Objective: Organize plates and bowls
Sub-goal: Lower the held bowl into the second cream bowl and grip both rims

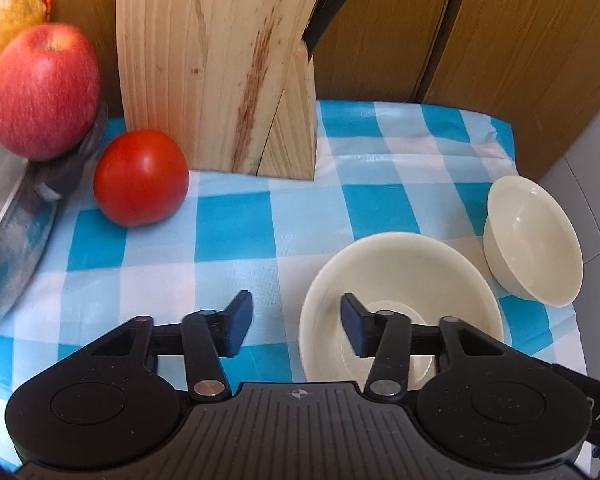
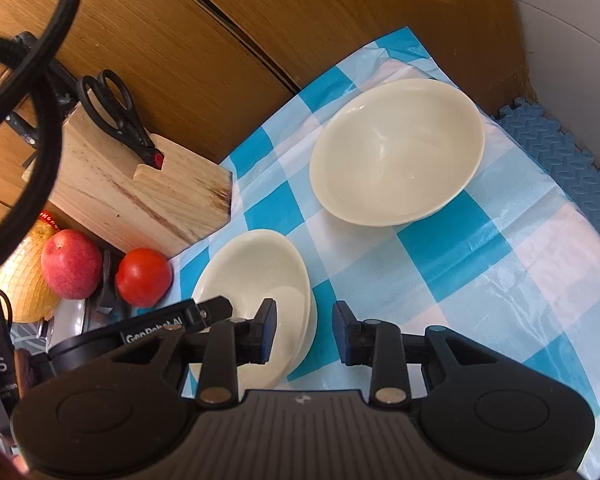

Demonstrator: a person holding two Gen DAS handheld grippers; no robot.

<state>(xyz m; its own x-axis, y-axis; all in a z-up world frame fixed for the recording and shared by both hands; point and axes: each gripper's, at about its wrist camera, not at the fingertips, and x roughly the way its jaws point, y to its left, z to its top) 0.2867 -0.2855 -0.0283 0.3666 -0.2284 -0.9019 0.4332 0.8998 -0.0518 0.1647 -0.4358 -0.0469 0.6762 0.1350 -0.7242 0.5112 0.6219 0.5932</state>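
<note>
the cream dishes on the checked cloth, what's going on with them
A person holds a gripper in each hand above the blue checked cloth. The left gripper and right gripper are both open and hold nothing. The stacked cream plates lie below them, a single cream bowl sits apart.

Open right claw [image 2: 305,330] astride stacked bowls' [image 2: 256,268] rim

Under my claws sits a cream stack [image 2: 260,280]: a small dish nested in a wider bowl [image 1: 400,264], upright on the checked surface. Beside it, apart, a lone cream bowl [image 2: 396,152] stands upright, empty.
</note>
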